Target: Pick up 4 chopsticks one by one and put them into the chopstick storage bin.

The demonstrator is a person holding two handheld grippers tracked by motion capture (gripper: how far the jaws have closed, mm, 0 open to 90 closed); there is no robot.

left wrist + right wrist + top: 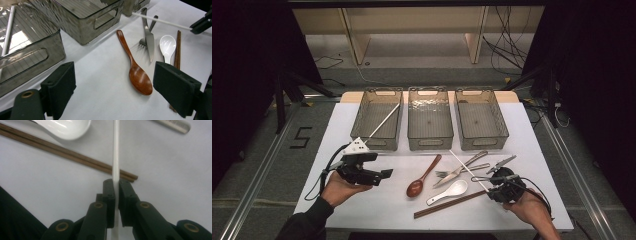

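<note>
We have the right tool [116,188] clamped on a white chopstick [116,150]; left tool [115,87] apart, idle. Next, we judge: lift it to the left bin [362,125], beside its mate.

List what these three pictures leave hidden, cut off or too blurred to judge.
- White chopstick: right gripper view, far end cut off by the top edge.
- White spoon: right gripper view, handle cut off by the top edge.
- Brown chopsticks: left gripper view, near ends hidden behind a black jaw.
- Fork: high view, partly under the knife.
</note>
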